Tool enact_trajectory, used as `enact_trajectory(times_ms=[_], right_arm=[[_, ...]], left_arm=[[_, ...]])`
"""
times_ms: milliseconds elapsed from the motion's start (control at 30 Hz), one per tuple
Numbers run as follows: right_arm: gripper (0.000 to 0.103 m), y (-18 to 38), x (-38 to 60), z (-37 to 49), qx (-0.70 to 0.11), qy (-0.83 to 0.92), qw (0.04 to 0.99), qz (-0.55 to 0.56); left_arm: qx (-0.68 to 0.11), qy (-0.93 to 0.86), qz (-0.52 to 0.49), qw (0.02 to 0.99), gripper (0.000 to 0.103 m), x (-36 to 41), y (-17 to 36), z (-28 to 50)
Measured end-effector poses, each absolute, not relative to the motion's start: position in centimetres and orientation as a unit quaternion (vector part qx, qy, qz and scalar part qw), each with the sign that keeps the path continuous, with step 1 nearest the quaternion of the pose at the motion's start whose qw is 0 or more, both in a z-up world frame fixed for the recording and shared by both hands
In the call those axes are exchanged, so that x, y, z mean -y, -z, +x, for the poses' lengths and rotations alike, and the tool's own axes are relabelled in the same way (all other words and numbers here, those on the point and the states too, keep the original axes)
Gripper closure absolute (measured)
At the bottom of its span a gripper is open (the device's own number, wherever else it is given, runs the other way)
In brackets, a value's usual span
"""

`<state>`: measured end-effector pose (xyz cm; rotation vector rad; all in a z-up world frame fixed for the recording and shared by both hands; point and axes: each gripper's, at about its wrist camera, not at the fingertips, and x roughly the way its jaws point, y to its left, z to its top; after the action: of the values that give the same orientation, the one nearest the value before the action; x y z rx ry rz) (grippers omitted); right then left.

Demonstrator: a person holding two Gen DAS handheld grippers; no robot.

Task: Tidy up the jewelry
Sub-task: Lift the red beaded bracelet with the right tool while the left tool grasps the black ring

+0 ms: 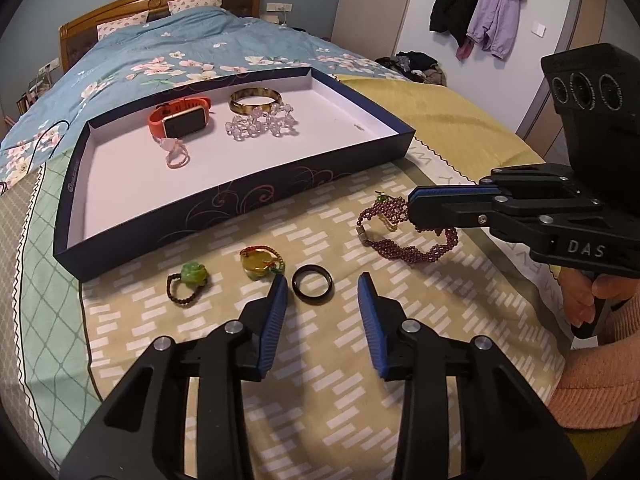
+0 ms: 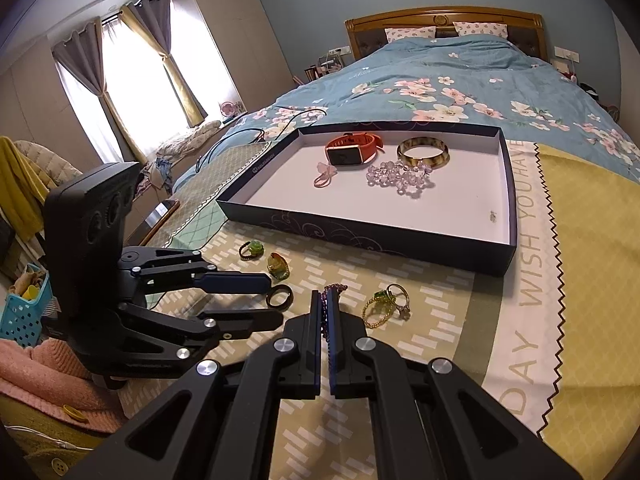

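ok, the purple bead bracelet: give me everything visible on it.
The purple bead bracelet is a band of several strands of small dark purple beads, glossy like glass, with a small metal clasp at its left end. It lies curled in a loose loop on the patterned cloth, in front of the box, outside it. The right gripper is shut on its far side. A gold ring with a green stone sits right by it.

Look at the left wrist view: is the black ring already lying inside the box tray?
No. The black ring lies on the patterned cloth in front of the tray, just beyond the open left gripper.
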<state>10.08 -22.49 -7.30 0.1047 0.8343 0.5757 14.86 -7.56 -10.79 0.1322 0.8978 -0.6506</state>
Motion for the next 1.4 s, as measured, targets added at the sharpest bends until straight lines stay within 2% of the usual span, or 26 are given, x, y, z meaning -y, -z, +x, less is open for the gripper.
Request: enact_trajectory(times_ms=[67, 100, 133, 733, 1400], right_arm=[[0.102, 7.1, 22.4, 10.1, -0.397, -0.277, 0.873, 0.050], [0.102, 7.1, 22.4, 10.1, -0.397, -0.278, 0.873, 0.049], [0.102, 7.1, 22.4, 10.1, -0.396, -0.278, 0.874, 0.049], [0.102, 5.8, 22.7, 10.4, -0.379, -0.285, 0.879, 0.051], [0.102, 2.8, 22.5, 11.6, -0.340, -0.293, 0.893, 0.045]], left_arm=[[-0.428, 0.307, 0.062, 0.848, 0.074, 7.7, 10.9, 15.0], [-0.431, 0.304, 0.062, 0.848, 0.081, 7.7, 11.0, 15.1], [-0.432, 0.298, 0.063, 0.849, 0.082, 7.8, 11.0, 15.2], [-0.412, 0.292, 0.056, 0.861, 0.082, 7.1, 10.0, 14.2], [-0.359, 0.282, 0.034, 0.889, 0.082, 5.3, 5.6, 14.5]])
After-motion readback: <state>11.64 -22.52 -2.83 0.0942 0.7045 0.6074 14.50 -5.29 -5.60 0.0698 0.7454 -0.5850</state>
